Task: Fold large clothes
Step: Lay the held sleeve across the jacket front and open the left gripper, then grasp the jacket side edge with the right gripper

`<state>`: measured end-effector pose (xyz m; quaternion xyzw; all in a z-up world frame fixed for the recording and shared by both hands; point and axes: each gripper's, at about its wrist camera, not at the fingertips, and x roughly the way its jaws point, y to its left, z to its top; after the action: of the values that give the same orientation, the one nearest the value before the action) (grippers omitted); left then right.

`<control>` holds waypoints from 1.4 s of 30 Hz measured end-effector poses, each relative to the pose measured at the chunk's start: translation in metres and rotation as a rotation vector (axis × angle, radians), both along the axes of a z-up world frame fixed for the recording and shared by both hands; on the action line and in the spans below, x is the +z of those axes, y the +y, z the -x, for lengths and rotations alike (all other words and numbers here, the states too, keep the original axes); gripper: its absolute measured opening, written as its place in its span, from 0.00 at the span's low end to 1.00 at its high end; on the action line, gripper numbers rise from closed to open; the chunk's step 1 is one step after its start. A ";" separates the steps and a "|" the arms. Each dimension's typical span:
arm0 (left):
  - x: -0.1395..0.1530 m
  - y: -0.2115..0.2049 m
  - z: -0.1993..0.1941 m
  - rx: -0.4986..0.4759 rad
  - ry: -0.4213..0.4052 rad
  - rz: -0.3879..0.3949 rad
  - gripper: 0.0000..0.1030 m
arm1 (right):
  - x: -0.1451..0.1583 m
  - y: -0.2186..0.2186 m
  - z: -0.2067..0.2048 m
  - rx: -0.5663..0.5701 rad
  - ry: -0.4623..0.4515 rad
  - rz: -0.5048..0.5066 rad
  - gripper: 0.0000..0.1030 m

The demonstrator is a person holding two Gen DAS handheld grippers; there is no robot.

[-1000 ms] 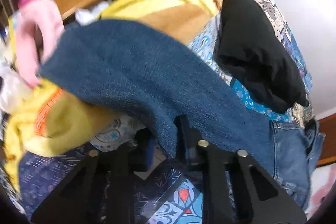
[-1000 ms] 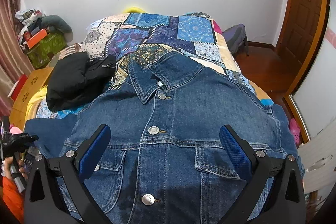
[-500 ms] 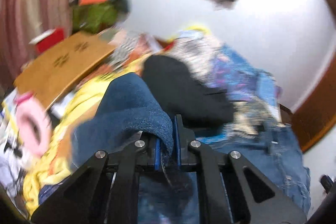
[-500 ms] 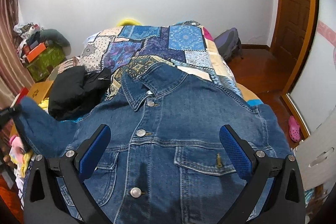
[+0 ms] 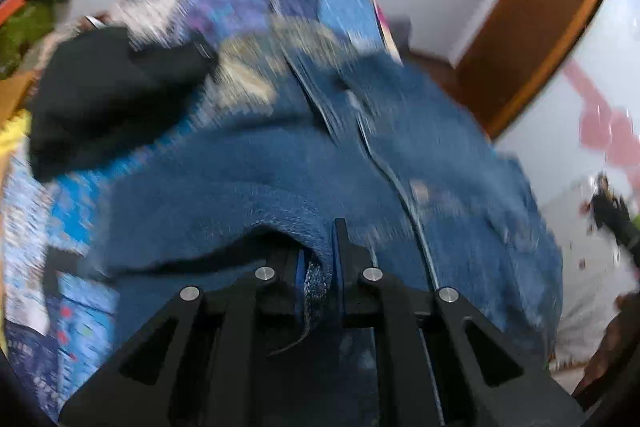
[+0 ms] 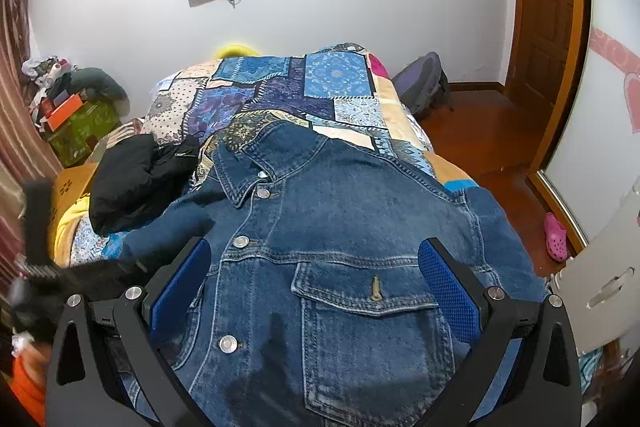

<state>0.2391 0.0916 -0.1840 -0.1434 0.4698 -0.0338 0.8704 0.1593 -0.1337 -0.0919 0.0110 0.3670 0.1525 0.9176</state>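
Early stage of folding — denim jacket (image 6: 340, 267) lies front-up, buttoned, on the patchwork quilt (image 6: 336, 87); left gripper (image 5: 318, 267), jaws clamped on its sleeve (image 5: 240, 195), lifts it inward, right gripper (image 6: 314, 291) hovers spread, empty — body folds remain.

No legible text or labels anywhere.

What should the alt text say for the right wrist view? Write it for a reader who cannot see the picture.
A blue denim jacket lies front-up and buttoned on a patchwork quilt, seen between the wide-open blue-padded fingers of the right gripper. A black garment lies left of the collar; screens hang on the white wall behind.
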 end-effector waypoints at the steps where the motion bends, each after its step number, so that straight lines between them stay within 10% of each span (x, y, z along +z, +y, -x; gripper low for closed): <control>1: -0.007 -0.004 0.000 -0.013 0.027 -0.006 0.10 | 0.000 -0.001 0.001 -0.001 0.000 0.004 1.00; 5: -0.010 -0.010 0.010 -0.037 0.038 -0.049 0.12 | -0.002 -0.003 0.002 -0.004 0.003 0.013 1.00; 9: -0.001 -0.002 0.018 -0.034 0.011 -0.033 0.39 | -0.003 0.001 0.003 0.004 0.010 0.008 1.00; 27: 0.082 0.113 0.089 0.274 -0.229 -0.229 0.65 | 0.016 0.122 0.007 0.313 -0.100 0.131 1.00; 42: 0.037 0.183 0.131 0.427 -0.116 -0.240 0.67 | -0.086 0.277 0.005 0.771 0.170 0.412 0.98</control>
<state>0.1080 0.2751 -0.1475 -0.1330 0.3787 0.1986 0.8941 0.1542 0.1438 -0.1774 -0.2974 0.4413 0.4057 0.7431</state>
